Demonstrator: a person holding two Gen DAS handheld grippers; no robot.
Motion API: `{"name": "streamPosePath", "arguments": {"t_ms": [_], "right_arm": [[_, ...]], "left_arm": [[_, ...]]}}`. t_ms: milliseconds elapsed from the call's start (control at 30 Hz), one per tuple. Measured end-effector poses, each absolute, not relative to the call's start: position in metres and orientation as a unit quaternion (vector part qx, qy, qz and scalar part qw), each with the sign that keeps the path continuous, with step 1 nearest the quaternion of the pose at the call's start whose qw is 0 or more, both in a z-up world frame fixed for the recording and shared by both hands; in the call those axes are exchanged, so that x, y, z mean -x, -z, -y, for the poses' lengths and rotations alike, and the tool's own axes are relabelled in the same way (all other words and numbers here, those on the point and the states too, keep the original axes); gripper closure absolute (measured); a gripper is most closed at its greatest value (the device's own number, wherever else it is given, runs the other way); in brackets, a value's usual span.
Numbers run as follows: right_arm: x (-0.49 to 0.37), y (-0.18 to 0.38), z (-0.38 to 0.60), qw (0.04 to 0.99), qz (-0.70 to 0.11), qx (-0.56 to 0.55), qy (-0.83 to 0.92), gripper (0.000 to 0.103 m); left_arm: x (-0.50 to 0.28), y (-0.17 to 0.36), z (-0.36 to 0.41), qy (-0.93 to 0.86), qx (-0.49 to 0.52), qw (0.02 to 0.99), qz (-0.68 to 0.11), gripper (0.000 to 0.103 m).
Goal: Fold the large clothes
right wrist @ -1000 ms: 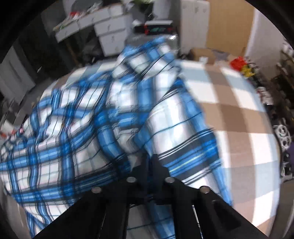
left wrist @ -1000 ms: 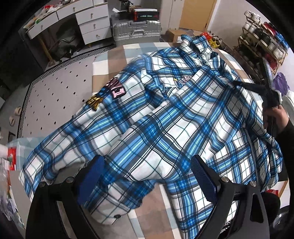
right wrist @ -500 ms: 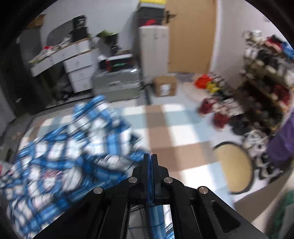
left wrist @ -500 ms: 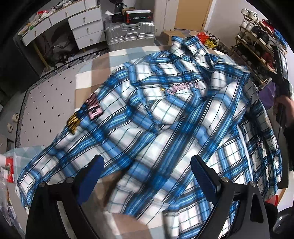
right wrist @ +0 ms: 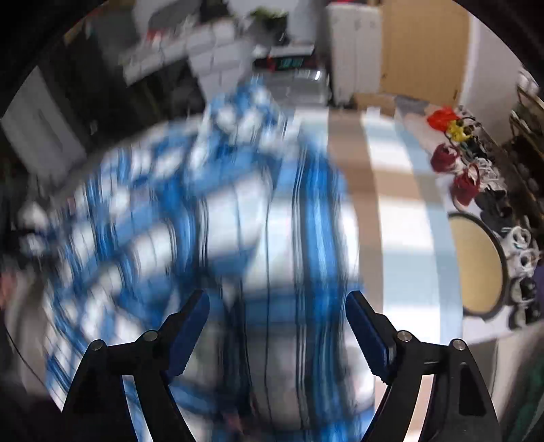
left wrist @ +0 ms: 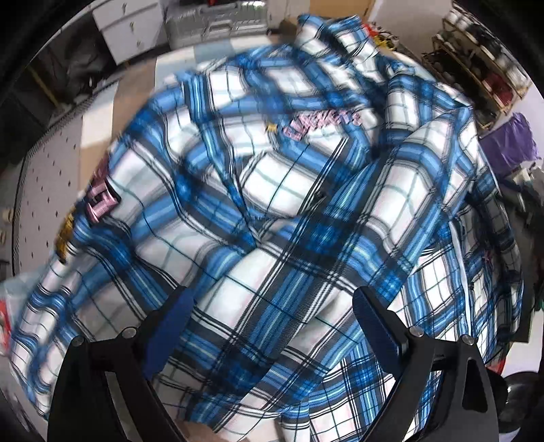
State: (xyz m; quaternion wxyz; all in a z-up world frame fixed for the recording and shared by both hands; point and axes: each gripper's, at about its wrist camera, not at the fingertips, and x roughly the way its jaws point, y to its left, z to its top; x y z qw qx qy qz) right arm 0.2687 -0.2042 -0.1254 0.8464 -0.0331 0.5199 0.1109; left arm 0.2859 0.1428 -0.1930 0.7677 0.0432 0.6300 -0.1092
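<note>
A large blue, white and black plaid shirt lies spread and rumpled on a checked mat, its collar at the far end and pink lettering on the chest. My left gripper hangs open close above the shirt's near hem, nothing between its blue pads. In the right wrist view the shirt is badly blurred by motion. My right gripper is over its right side with jaws opening wide, and the cloth lies below them, not pinched.
The beige and pale blue checked mat shows to the right of the shirt. A silver suitcase and white drawers stand beyond. Shoe racks and shoes line the right side, with a round tan board on the floor.
The right gripper, shut on a shirt fold a second ago, swung away empty and now stands open above the cloth. The left gripper has sunk closer to the shirt, which has been spread flatter.
</note>
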Motion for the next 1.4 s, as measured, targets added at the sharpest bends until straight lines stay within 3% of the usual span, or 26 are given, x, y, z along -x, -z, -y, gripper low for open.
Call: {"name": "streamPosePath", "arguments": {"t_ms": [67,100,133,333,467,567,600,633,667,767,833,933,1067,1100,1167,1200,1233,1267,1300,1400], "right_arm": [[-0.267,0.142,0.2,0.836,-0.536,0.057,-0.105,0.029],[-0.267,0.146,0.201,0.836,-0.538,0.058,-0.095,0.057],[-0.269,0.146,0.208,0.84,-0.533,0.04,-0.092,0.094],[-0.26,0.112,0.279,0.883,-0.462,-0.082,-0.019,0.097],[-0.261,0.117,0.321,0.875,-0.461,-0.131,0.07,0.096],[-0.268,0.133,0.334,0.842,-0.516,-0.132,0.085,0.074],[-0.268,0.135,0.334,0.833,-0.53,-0.144,0.066,0.057],[-0.267,0.132,0.331,0.831,-0.534,-0.151,0.046,0.05],[-0.264,0.122,0.327,0.839,-0.523,-0.14,0.043,0.049],[-0.266,0.081,0.307,0.874,-0.477,-0.092,0.016,0.029],[-0.278,0.058,0.284,0.895,-0.437,-0.08,-0.03,0.003],[-0.322,0.054,0.239,0.891,-0.439,-0.063,-0.096,0.0],[-0.387,0.094,0.186,0.86,-0.496,-0.065,-0.097,0.002],[-0.396,0.107,0.181,0.851,-0.513,-0.065,-0.087,0.007],[-0.417,0.133,0.169,0.833,-0.549,-0.046,-0.047,0.034],[-0.424,0.142,0.167,0.827,-0.56,-0.034,-0.031,0.067],[-0.427,0.145,0.168,0.827,-0.561,-0.033,-0.024,0.099],[-0.427,0.144,0.171,0.831,-0.555,-0.041,-0.018,0.1],[-0.425,0.138,0.176,0.841,-0.537,-0.056,-0.014,0.101],[-0.413,0.11,0.197,0.866,-0.483,-0.118,-0.043,0.101]], "left_arm": [[-0.283,0.198,-0.138,0.109,-0.053,0.762,-0.636,0.011],[-0.281,0.198,-0.134,0.115,-0.06,0.759,-0.638,0.011],[-0.279,0.197,-0.131,0.114,-0.068,0.76,-0.636,0.011],[-0.268,0.159,-0.111,0.117,-0.09,0.782,-0.606,0.011],[-0.262,0.145,-0.106,0.114,-0.101,0.785,-0.6,0.011],[-0.256,0.145,-0.108,0.117,-0.107,0.781,-0.604,0.011],[-0.255,0.145,-0.109,0.118,-0.108,0.781,-0.603,0.011],[-0.25,0.145,-0.106,0.122,-0.106,0.782,-0.602,0.011],[-0.249,0.146,-0.106,0.126,-0.106,0.78,-0.603,0.01],[-0.252,0.159,-0.097,0.128,-0.131,0.769,-0.612,0.01],[-0.252,0.167,-0.097,0.131,-0.145,0.762,-0.617,0.01],[-0.25,0.179,-0.101,0.137,-0.143,0.752,-0.628,0.01],[-0.25,0.192,-0.104,0.137,-0.163,0.744,-0.634,0.01],[-0.249,0.194,-0.104,0.14,-0.167,0.742,-0.634,0.01],[-0.249,0.198,-0.103,0.14,-0.175,0.739,-0.635,0.011],[-0.248,0.2,-0.103,0.144,-0.179,0.738,-0.635,0.011],[-0.246,0.202,-0.103,0.148,-0.184,0.736,-0.635,0.021],[-0.245,0.205,-0.102,0.153,-0.187,0.732,-0.637,0.046],[-0.244,0.209,-0.101,0.159,-0.185,0.723,-0.646,0.059],[-0.239,0.208,-0.103,0.175,-0.18,0.722,-0.645,0.074]]}}
